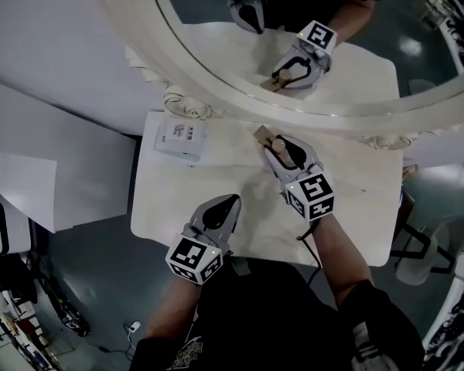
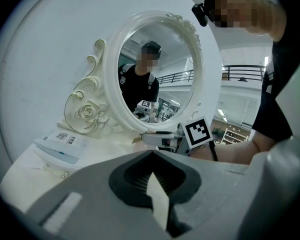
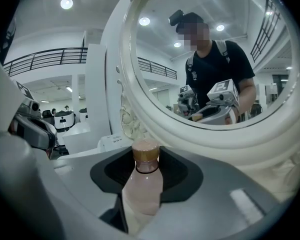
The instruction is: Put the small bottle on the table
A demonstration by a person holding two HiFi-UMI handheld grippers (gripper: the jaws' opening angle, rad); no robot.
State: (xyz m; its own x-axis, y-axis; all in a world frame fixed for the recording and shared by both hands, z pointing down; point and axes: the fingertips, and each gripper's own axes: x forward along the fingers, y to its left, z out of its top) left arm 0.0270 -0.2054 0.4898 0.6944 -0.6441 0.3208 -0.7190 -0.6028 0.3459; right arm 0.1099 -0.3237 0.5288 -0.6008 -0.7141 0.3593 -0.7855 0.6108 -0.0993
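The left gripper (image 1: 229, 202) sits low over the table's (image 1: 371, 207) near-left part, its jaws pressed together with nothing between them. To its right, the right gripper (image 1: 276, 151) is clenched on the bottle (image 3: 142, 184). The bottle lies along the jaws with its body pinched between the pads. Its cap juts past the fingertips toward the foot of the mirror (image 1: 216, 91), close to the frame but apart from it. No view shows whether the bottle touches the tabletop.

At the far left corner a box (image 1: 178, 137) lies flat, just beside the mirror's scrolled foot. From the box rightward, bare tabletop runs between the two grippers. A wider bare stretch lies right of the right gripper, out to the right edge. The left gripper is close to the near edge. The mirror's frame closes off the whole far side.

The box is white card with a printed label. The table is white and smooth with rounded corners. The bottle has a pale pink, narrow-shouldered body, a dark ring at the neck and a tan cap. The mirror is oval, its cream frame carved with scrolls and a rose.
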